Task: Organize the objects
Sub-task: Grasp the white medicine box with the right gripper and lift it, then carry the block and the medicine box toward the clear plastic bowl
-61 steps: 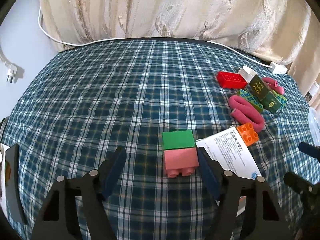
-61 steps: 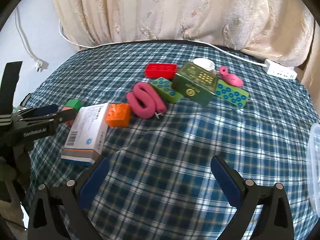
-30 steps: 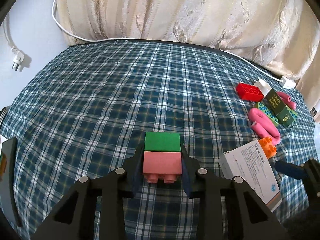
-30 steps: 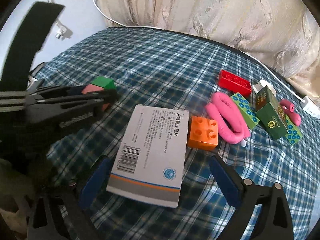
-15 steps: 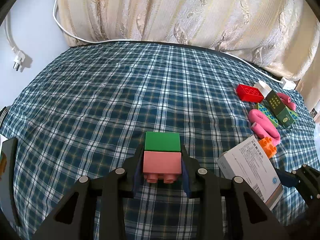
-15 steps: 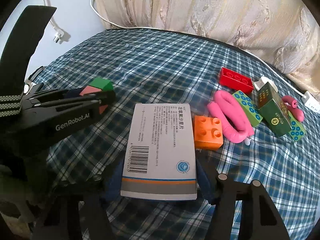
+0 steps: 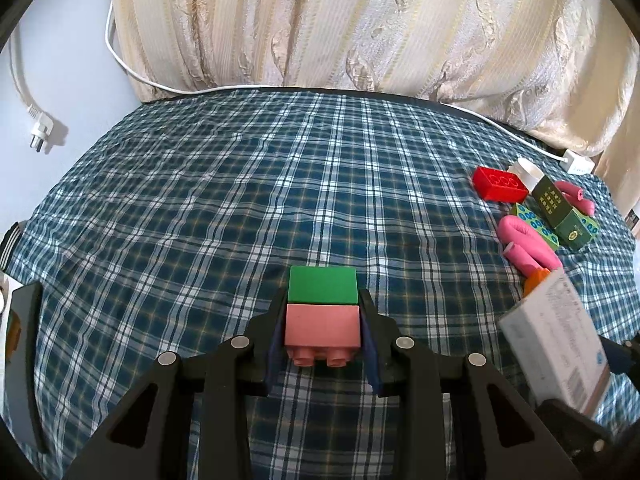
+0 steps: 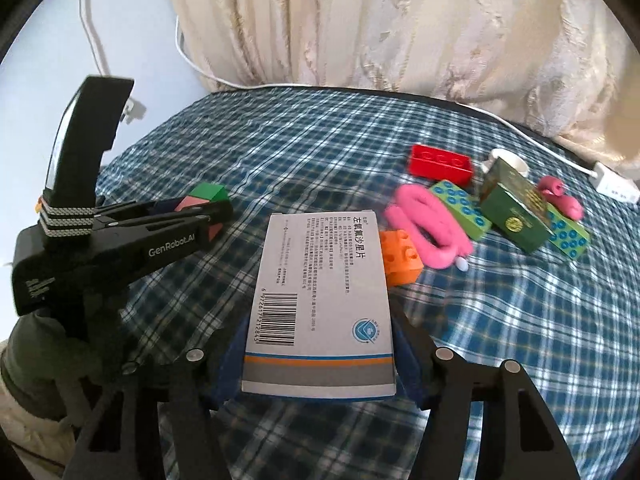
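Clamping the white medicine box [image 8: 320, 280] by its two long edges near the barcode end with the right tool [image 8: 320, 344], both blue pads pressing on the card, and seemingly raising it clear of the plaid cloth on the worktop [image 8: 520, 340]. Squeezing only lightly here, since thin card probably buckles under a hard pinch. Lifting straight and steering the far end past the orange brick [image 8: 400, 256] and the pink foam roll [image 8: 428, 228] lying just beyond it, so as not to nudge them. Carrying with the printed face up, because a grip this far back on a long box invites drooping. Pinching the pink-and-green block stack [image 7: 322, 312] in the left tool [image 7: 322, 336] at the same time, pads closed tight on the pink brick's sides, studs toward the camera, green block at the far end, low over the open cloth. Angling both tools steeply downward, side by side, the left one showing on the left edge of the right wrist view, close beside the box but apart from it.
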